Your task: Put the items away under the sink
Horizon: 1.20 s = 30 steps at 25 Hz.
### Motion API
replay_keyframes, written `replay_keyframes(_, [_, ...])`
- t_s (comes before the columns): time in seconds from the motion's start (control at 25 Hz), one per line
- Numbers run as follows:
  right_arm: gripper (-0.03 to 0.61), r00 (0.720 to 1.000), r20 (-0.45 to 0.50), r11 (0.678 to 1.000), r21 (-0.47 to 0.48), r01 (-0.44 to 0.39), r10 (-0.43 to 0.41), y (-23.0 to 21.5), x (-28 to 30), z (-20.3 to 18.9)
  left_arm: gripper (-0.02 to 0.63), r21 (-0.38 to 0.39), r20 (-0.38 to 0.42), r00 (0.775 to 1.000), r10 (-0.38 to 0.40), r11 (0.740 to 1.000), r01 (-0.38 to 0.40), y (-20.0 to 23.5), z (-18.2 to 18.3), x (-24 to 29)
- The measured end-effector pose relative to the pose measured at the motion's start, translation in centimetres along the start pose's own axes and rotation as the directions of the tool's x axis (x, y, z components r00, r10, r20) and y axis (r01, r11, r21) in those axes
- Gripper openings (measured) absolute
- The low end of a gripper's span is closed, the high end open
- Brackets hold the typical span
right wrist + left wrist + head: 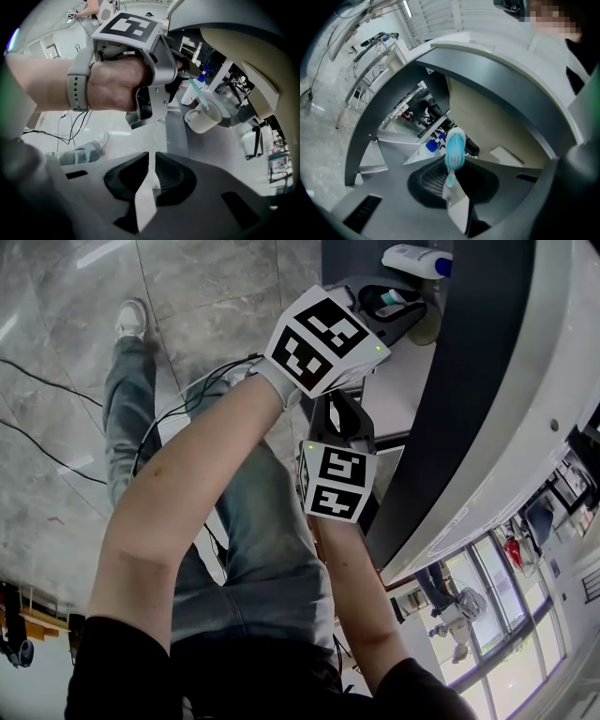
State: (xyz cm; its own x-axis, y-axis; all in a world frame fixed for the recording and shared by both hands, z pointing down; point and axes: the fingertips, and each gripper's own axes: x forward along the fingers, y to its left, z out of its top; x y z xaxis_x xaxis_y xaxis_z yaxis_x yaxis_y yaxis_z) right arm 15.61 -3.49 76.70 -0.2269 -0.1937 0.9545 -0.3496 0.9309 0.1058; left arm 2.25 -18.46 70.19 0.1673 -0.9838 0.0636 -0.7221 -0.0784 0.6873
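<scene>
A toothbrush (454, 149) with a teal bristle head sticks out between the jaws of my left gripper (450, 183), which is shut on its neck. In the right gripper view the left gripper (186, 71) points into the dark cabinet, and the teal toothbrush (198, 95) slants down to the mouth of a cream cup (204, 121). From the head view the left gripper (397, 302) reaches over the cabinet shelf, beside the cup (429, 327). My right gripper (342, 409) hangs just below it, jaws together (150, 159) with nothing between them.
A white spray bottle (191, 92) with a blue top stands behind the cup; it also shows at the top of the head view as the bottle (417, 259). The cabinet's dark grey frame (469, 381) curves around the shelf. Cables (178, 409) lie on the marble floor near the person's legs.
</scene>
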Motion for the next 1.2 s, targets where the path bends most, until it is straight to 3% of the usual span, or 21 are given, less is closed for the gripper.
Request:
replay_keyframes(0.48, [0.058, 1.000, 0.009, 1.000, 0.012, -0.018, 0.017, 0.4, -0.4, -0.9, 0.054, -0.002, -0.020, 0.999, -0.035, 0.999, 0.035, -1.7, 0.0, 2.3])
replay_keyframes(0.76, [0.058, 1.000, 0.010, 1.000, 0.011, -0.025, 0.025, 0.5, -0.4, -1.4, 0.055, -0.107, 0.070, 0.996, -0.049, 0.993, 0.056, -1.5, 1.1, 2.0])
replay_keyframes(0.88, [0.060, 1.000, 0.010, 1.000, 0.006, -0.024, 0.024, 1.1, -0.2, -1.5, 0.121, -0.120, 0.101, 0.993, -0.056, 0.990, 0.068, -0.9, 1.6, 0.8])
replay_keyframes(1.2, [0.060, 1.000, 0.017, 1.000, 0.001, -0.013, 0.013, 2.1, -0.5, -0.8, 0.175, -0.115, 0.099, 0.994, -0.049, 0.992, 0.061, 0.3, 2.9, -2.2])
